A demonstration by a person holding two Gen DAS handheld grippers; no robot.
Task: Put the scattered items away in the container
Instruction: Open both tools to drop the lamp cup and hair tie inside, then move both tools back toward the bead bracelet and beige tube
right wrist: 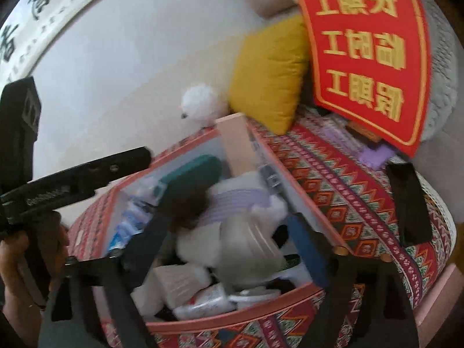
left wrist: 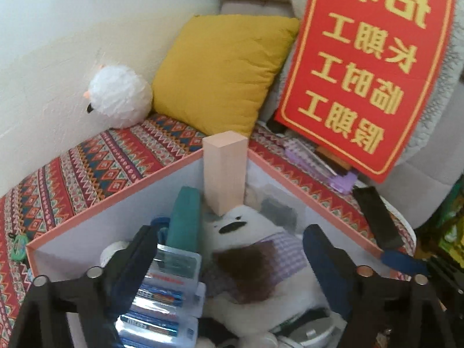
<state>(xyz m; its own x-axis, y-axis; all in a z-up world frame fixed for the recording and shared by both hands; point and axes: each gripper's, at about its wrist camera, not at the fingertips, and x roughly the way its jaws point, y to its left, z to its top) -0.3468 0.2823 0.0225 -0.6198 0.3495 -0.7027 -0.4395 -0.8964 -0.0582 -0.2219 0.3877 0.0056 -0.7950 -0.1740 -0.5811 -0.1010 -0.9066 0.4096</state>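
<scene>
Clutter fills an open box (left wrist: 87,211) with a salmon-pink rim and pale walls, set on a surface draped in a red patterned cloth (left wrist: 95,159); we look down into it along both tools. Inside we see a tall wooden block (left wrist: 224,171) standing upright in the far corner, a teal case (left wrist: 185,217) beside it, a clear pack of batteries (left wrist: 168,290) and a white plush toy (left wrist: 252,232) with a brown patch lying across the middle; the right view also shows white tubes and packets near the front wall. The left hand-held gripper (left wrist: 229,249) hangs over the box with its jaws wide apart and nothing between them; the right hand-held gripper (right wrist: 223,232) hovers likewise, spread wide and holding nothing. Outside the box, a black slab (left wrist: 377,217) and a lilac comb-like piece (left wrist: 313,162) lie on the cloth beneath a red sign (left wrist: 368,66); a yellow cushion (left wrist: 223,72) and a white fluffy ball toy (left wrist: 119,95) rest behind. We judge the slab stiff and smooth, best pinched across its narrow sides; the comb seems light and thin, so grip its spine; the ball toy would squash, so close gently on its middle.
</scene>
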